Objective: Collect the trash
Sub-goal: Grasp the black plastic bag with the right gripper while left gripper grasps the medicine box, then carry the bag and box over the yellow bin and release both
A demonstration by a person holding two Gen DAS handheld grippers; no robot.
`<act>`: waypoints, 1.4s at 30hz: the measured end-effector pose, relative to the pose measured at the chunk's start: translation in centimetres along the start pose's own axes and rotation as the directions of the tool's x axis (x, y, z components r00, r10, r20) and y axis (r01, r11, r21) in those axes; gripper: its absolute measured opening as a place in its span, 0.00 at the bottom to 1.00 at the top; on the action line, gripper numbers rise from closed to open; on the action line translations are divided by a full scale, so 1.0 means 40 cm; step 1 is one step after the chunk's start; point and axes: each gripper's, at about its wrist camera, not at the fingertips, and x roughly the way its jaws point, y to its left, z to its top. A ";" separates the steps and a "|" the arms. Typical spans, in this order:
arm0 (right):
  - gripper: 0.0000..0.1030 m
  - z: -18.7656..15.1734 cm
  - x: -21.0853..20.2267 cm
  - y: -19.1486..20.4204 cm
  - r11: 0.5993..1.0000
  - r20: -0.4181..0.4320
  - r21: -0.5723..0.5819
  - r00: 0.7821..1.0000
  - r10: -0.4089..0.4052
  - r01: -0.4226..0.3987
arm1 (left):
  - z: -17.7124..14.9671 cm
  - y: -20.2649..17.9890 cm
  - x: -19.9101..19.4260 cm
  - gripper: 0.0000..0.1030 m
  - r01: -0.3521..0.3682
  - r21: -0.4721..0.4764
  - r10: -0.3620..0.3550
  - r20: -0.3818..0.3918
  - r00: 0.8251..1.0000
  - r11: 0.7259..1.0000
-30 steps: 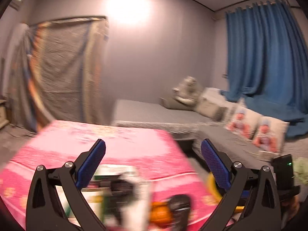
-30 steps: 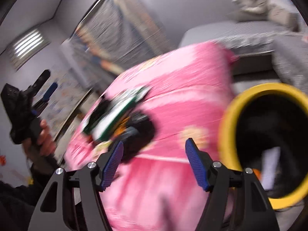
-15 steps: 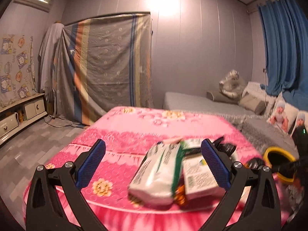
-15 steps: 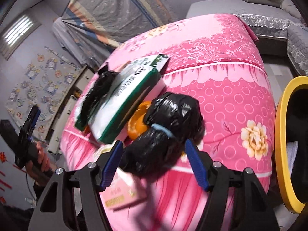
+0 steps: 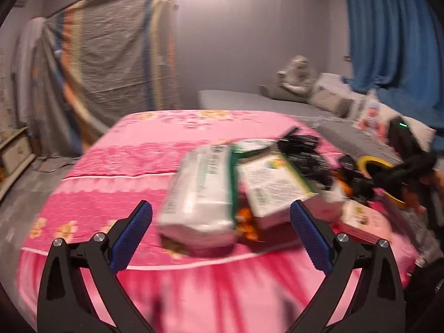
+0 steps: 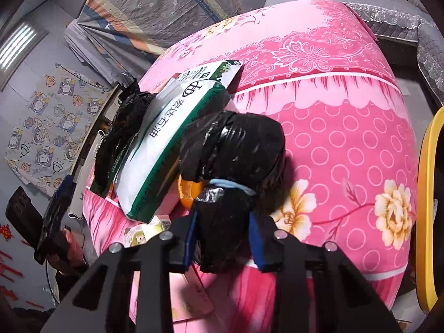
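Right gripper [image 6: 222, 238]: fingers just closed, clamped on tied neck of black trash bag [image 6: 236, 149] lying on pink bed cover [image 6: 347, 138]. Beyond bag: orange item [image 6: 190, 194], white-green tissue pack [image 6: 166, 144], second black bag [image 6: 122, 127]. Yellow bin rim [image 6: 427, 208] at right edge.

Left gripper [image 5: 220, 230]: fingers wide apart, empty, short of blurred tissue pack [image 5: 199, 194]. This view alone shows blue curtain [image 5: 388, 27] and grey sofa [image 5: 249, 102] behind.

Left wrist view low, facing across pink bed [image 5: 116, 194], right steeply down, close, shared.
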 end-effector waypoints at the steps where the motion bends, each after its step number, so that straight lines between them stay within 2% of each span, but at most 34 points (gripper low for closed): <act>1: 0.25 0.000 -0.004 0.001 1.000 0.003 -0.008 1.000 0.005 -0.005 | 0.000 -0.020 -0.001 0.92 0.023 0.016 -0.023 0.000 1.000 1.000; 3: 0.24 -0.002 -0.020 0.006 1.000 0.016 -0.021 1.000 0.022 -0.021 | -0.001 -0.069 -0.004 0.92 0.075 0.062 -0.075 0.002 0.997 0.995; 7: 0.24 -0.014 -0.073 0.019 0.998 0.069 -0.057 0.997 0.043 -0.039 | 0.004 -0.107 0.019 0.92 0.080 0.087 -0.079 -0.020 0.997 0.993; 12: 0.24 -0.029 -0.117 0.022 0.994 0.103 -0.079 0.992 0.077 -0.069 | 0.007 -0.113 0.066 0.92 0.026 0.036 -0.023 -0.074 0.997 0.999; 17: 0.25 -0.040 -0.138 0.014 0.992 0.120 -0.074 0.987 0.106 -0.098 | 0.014 -0.123 0.105 0.92 0.041 -0.049 -0.047 -0.120 0.992 0.998; 32: 0.25 -0.059 -0.170 0.002 0.989 0.152 -0.077 0.979 0.136 -0.125 | 0.024 -0.106 0.217 0.91 0.034 -0.189 -0.077 -0.224 0.972 0.981; 34: 0.25 -0.063 -0.177 0.003 0.989 0.156 -0.079 0.978 0.136 -0.125 | 0.024 -0.103 0.225 0.84 0.021 -0.186 -0.064 -0.228 0.971 0.982; 36: 0.25 -0.065 -0.183 0.004 0.989 0.161 -0.079 0.978 0.134 -0.123 | 0.022 -0.105 0.233 0.68 0.014 -0.173 -0.056 -0.240 0.969 0.985; 37: 0.25 -0.066 -0.186 0.004 0.989 0.164 -0.080 0.977 0.134 -0.123 | 0.019 -0.102 0.237 0.65 0.024 -0.186 -0.069 -0.244 0.967 0.982; 39: 0.25 -0.068 -0.190 0.005 0.990 0.169 -0.079 0.977 0.131 -0.120 | 0.016 -0.094 0.235 0.62 0.032 -0.210 -0.083 -0.239 0.967 0.977; 42: 0.25 -0.073 -0.197 0.007 0.990 0.174 -0.078 0.976 0.132 -0.120 | 0.015 -0.098 0.216 0.61 0.016 -0.192 -0.059 -0.220 0.974 0.981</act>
